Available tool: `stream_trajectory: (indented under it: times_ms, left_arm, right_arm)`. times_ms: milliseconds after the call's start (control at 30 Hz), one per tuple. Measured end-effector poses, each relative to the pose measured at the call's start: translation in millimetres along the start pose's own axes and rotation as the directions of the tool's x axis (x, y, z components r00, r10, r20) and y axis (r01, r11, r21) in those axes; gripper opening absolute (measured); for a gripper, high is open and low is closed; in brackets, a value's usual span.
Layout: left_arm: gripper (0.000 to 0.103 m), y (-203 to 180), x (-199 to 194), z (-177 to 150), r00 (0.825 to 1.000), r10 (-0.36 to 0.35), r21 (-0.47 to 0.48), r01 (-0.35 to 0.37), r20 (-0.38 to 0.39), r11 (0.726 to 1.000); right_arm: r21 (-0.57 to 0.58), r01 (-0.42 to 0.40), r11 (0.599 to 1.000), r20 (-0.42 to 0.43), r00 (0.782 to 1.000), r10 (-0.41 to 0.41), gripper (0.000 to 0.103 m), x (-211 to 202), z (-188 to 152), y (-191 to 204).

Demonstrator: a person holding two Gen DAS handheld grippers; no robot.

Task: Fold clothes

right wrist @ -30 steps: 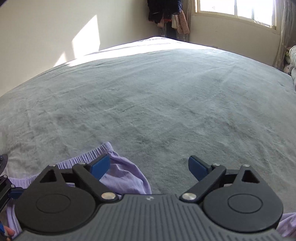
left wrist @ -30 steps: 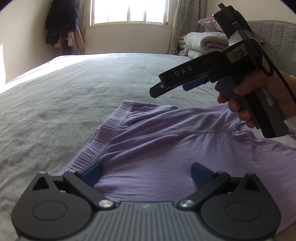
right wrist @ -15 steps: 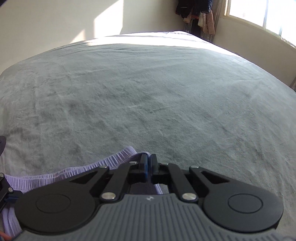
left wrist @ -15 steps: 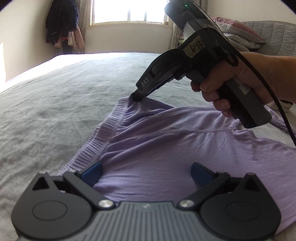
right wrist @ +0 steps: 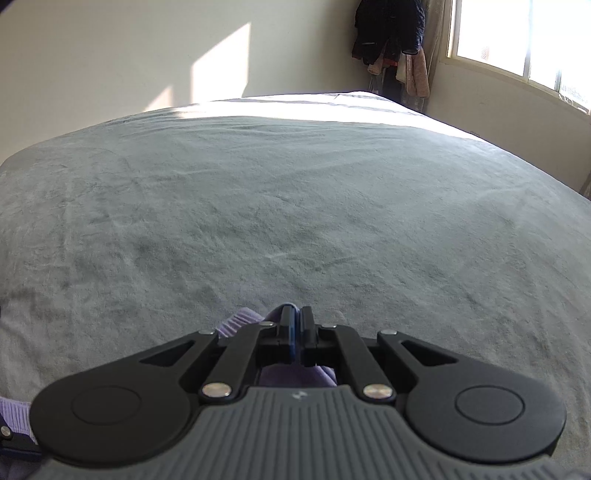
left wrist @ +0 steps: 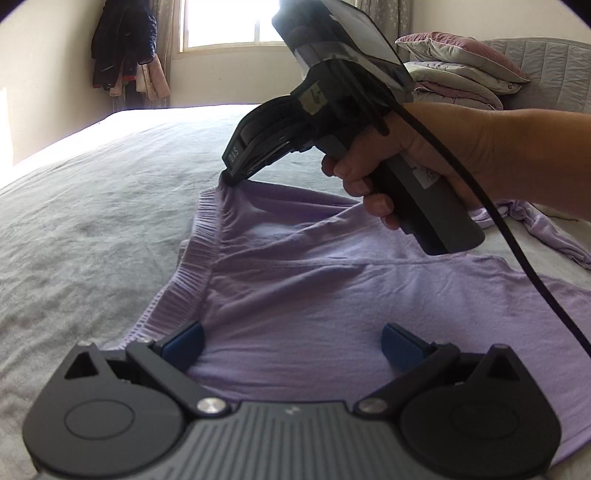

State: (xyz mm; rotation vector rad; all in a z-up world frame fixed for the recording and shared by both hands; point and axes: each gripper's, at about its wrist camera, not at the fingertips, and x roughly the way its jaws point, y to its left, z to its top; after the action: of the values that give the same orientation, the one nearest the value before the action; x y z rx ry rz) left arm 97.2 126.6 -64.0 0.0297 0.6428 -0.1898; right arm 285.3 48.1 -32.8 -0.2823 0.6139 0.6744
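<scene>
1. Since 0.5 s ago: right gripper [left wrist: 231,177] has lifted the waistband corner it pinched; fabric under the tips now peaks up off the bed. Left gripper unchanged.
2. Right gripper: fingers pressed together on the ribbed waistband [left wrist: 201,236] of the lavender garment [left wrist: 332,295]. Right wrist view confirms it: pads closed, purple cloth poking out at the tips [right wrist: 295,325].
3. Hand [left wrist: 417,158] wraps the right gripper's handle; black cable [left wrist: 517,251] trails from it across the garment.
4. Left gripper [left wrist: 291,341]: fingers spread wide, blue pads [left wrist: 184,341] low over the garment's near part, left pad just beside the waistband. Contact with the cloth: cannot tell.
5. Garment lies mostly flat on the grey bed cover [left wrist: 92,221], waistband towards the bed's left side, far corner raised, another part bunched at the right [left wrist: 535,229].
6. Background: folded quilts [left wrist: 461,81] at the headboard end, clothes hanging [left wrist: 125,48] in the corner by the window [left wrist: 229,22].
</scene>
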Motion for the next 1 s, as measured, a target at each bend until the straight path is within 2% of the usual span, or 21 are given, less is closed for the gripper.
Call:
stream_trajectory:
  times_ms: [100,200,267,300,467,567,800,900,1000]
  left_arm:
    - [0.103,0,0,0,1.000,0.003,0.004,-0.003,-0.004,1.000]
    - [0.103,-2,0,0,1.000,0.008,0.011,-0.008,-0.010,1.000]
    - [0.103,-1,-1,2,1.000,0.004,0.013,-0.004,-0.015,1.000]
    - [0.103,0,-1,3,1.000,0.002,0.014,-0.002,-0.019,1.000]
    - [0.103,-1,-1,9,1.000,0.014,-0.006,-0.014,-0.024,1.000]
    - [0.103,-1,0,12,0.999,0.020,-0.015,-0.020,-0.027,1.000]
    - [0.103,-4,-1,13,0.999,0.042,0.004,-0.042,-0.020,0.999]
    - [0.103,-5,-2,14,0.998,0.051,0.007,-0.050,-0.021,0.999]
    - [0.103,-5,-9,18,0.999,0.049,-0.011,-0.049,-0.011,0.999]
  right_arm:
    - [0.009,0.003,1.000,-0.023,1.000,-0.003,0.005,7,-8,1]
    - [0.061,0.001,0.998,-0.032,0.999,0.001,0.026,1,-8,-3]
    - [0.061,0.022,0.998,-0.032,0.999,-0.020,0.057,-13,-8,-10]
    - [0.056,0.033,0.998,-0.026,0.999,-0.031,0.059,-20,-8,-14]
    - [0.070,0.118,0.991,-0.024,0.993,-0.116,0.059,-64,-20,-42]
    - [0.088,0.203,0.975,-0.049,0.979,-0.200,0.059,-99,-40,-70]
    - [0.147,0.384,0.912,-0.110,0.922,-0.371,0.060,-176,-91,-131]
    - [0.181,0.449,0.875,-0.138,0.892,-0.430,0.060,-205,-115,-152]
    - [0.238,0.489,0.839,-0.155,0.872,-0.464,0.060,-227,-136,-168]
